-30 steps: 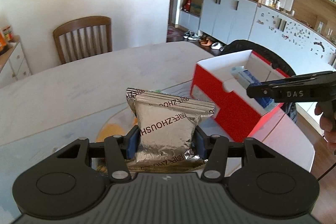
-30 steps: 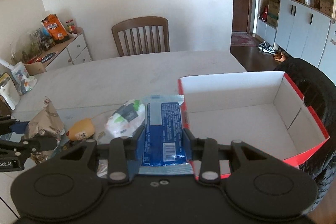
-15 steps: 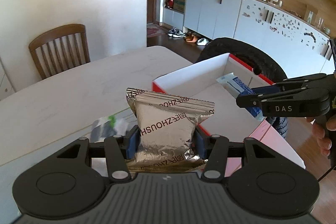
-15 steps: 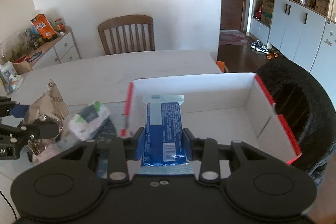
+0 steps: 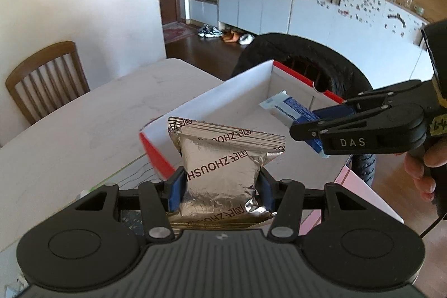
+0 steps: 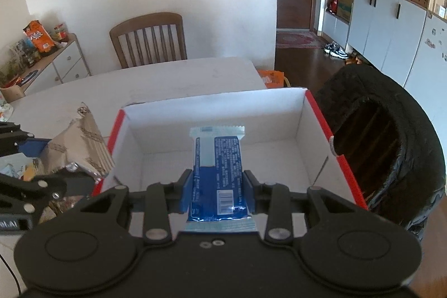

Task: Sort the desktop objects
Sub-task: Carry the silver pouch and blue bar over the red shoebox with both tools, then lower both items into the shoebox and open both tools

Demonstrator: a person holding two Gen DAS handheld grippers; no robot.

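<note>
Pale counter (image 6: 167,80), one wooden chair (image 6: 149,38) at its far side, cabinets along the right wall. One red box (image 6: 318,119) with white inside stands on the counter. My left gripper (image 5: 220,186): jaws clamped on one silver foil packet (image 5: 223,166), held at the box's near left corner. My right gripper (image 6: 218,193): jaws clamped on one blue-and-white packet (image 6: 216,158), held over the box's open inside. Two packets held, one per gripper.
</note>
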